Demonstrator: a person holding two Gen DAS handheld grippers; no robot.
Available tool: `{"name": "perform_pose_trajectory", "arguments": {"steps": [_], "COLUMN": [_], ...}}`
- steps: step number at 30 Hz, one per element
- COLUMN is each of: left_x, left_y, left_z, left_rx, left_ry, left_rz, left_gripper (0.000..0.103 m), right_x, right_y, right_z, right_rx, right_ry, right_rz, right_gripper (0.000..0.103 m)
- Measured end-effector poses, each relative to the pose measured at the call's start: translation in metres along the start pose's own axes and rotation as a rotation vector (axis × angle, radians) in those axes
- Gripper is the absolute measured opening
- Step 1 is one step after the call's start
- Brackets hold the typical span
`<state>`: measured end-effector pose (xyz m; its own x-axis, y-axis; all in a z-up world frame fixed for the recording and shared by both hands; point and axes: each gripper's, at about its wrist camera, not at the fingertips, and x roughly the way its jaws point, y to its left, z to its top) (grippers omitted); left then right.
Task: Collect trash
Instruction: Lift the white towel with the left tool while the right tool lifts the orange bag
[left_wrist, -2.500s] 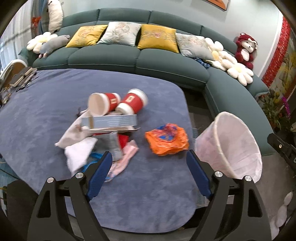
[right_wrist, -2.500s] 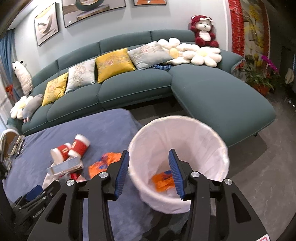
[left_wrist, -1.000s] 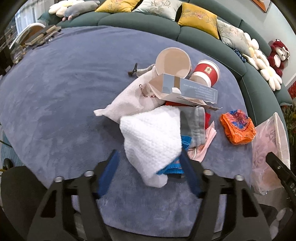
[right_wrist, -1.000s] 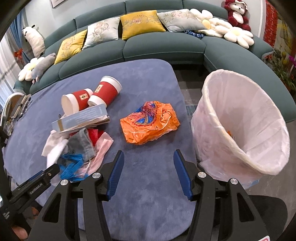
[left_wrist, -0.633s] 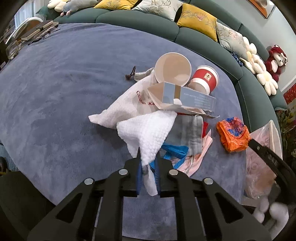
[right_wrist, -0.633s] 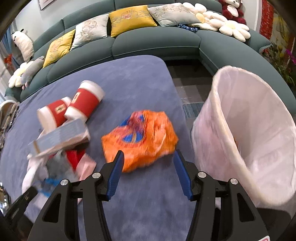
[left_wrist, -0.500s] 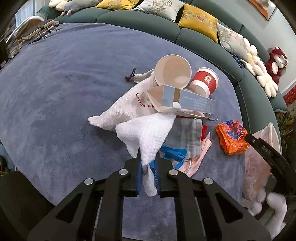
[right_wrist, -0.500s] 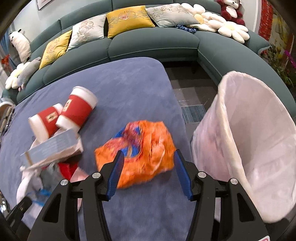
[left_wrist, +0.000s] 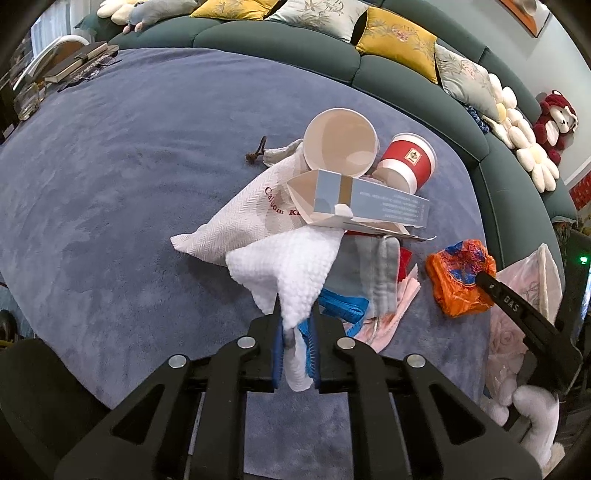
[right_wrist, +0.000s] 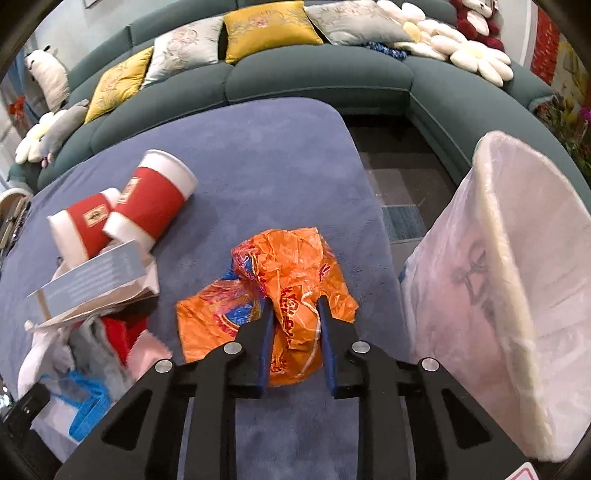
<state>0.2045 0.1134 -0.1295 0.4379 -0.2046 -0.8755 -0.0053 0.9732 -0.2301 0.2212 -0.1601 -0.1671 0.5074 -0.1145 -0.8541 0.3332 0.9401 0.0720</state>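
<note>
Left gripper (left_wrist: 295, 338) pinches the white cloth (left_wrist: 291, 269) at lower centre, cloth rising toward the box (left_wrist: 362, 203). Right gripper (right_wrist: 293, 332) clamps the orange wrapper (right_wrist: 284, 280), lower centre, beside the bin (right_wrist: 517, 295) at right.

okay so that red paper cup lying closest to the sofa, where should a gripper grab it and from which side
Probably across the red wall mid-body, coming down from above. The red paper cup lies tipped on its side on the blue rug, its mouth end resting against the grey carton and its neighbour cup, so the top and far flank are free.
</note>
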Motion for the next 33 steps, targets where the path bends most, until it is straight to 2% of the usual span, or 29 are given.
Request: {"name": "perform_pose_trajectory", "arguments": {"steps": [12,25,29,33], "left_x": [-0.046,-0.097,-0.099,-0.090], "left_y": [-0.025,-0.066,-0.066,-0.062], "left_z": [-0.007,-0.020,-0.025,-0.036], "left_rx": [0.046,0.114,0.112,0.112], "left_ry": [-0.090,-0.177,-0.159,-0.106], "left_rz": [-0.029,-0.090,-0.116,-0.122], "left_gripper": [0.011,0.011,0.011,0.012], "right_x": [-0.080,-0.144,-0.151,-0.152], "right_y": [-0.005,-0.033,-0.039,-0.041], "right_z": [-0.026,-0.050,-0.060,-0.070], "right_rx": [0.040,0.068,0.074,0.072], "right_ry": [-0.073,-0.159,-0.163,-0.150], "right_rz": [0.099,0.133,0.142,0.146], "right_gripper": [0.020,0.020,0.020,0.020]}}
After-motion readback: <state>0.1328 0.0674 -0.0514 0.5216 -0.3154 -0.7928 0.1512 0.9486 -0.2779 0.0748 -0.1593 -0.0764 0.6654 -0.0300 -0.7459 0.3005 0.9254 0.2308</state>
